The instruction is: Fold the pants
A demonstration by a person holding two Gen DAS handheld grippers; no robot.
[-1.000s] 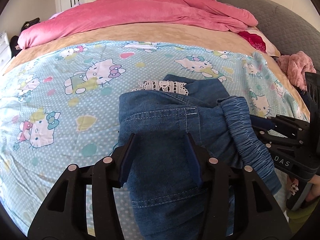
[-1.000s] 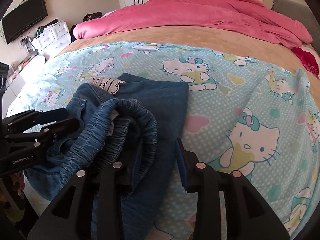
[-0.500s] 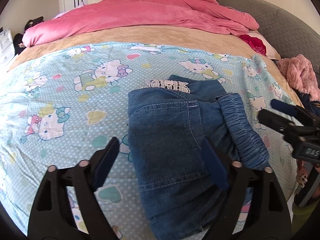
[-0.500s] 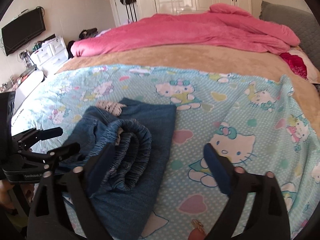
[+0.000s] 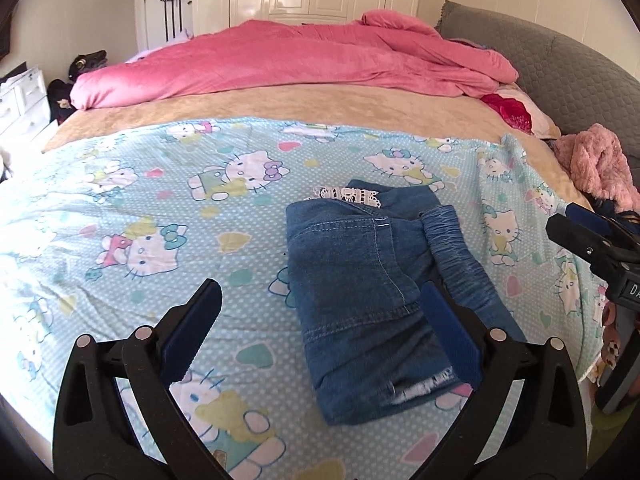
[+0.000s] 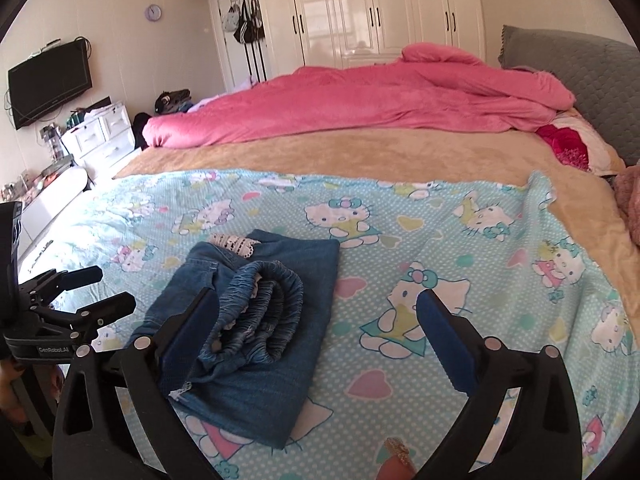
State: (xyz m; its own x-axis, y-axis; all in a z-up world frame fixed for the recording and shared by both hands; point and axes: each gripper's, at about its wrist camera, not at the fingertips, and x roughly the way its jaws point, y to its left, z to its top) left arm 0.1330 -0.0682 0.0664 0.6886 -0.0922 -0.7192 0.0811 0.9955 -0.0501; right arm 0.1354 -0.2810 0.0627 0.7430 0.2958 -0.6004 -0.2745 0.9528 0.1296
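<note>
My left gripper and right gripper both stand released at full spread. Their jaws have just been opening, and nothing is clamped between them. The pants lie free on the sheet, near its front edge, folded into a compact denim bundle. In the left view my right-hand pad overlaps the cloth; whether it touches, I cannot tell.

Step in hand: release after a fold. I judge the fold largely complete. One fault remains: the waistband sits bunched on top in loose loops, and a lace trim shows at the far edge.

Next move, if any: lower one gripper onto the waistband, close on it, and lay it flat without dragging the layers beneath. Otherwise, withdraw both grippers clear.
</note>
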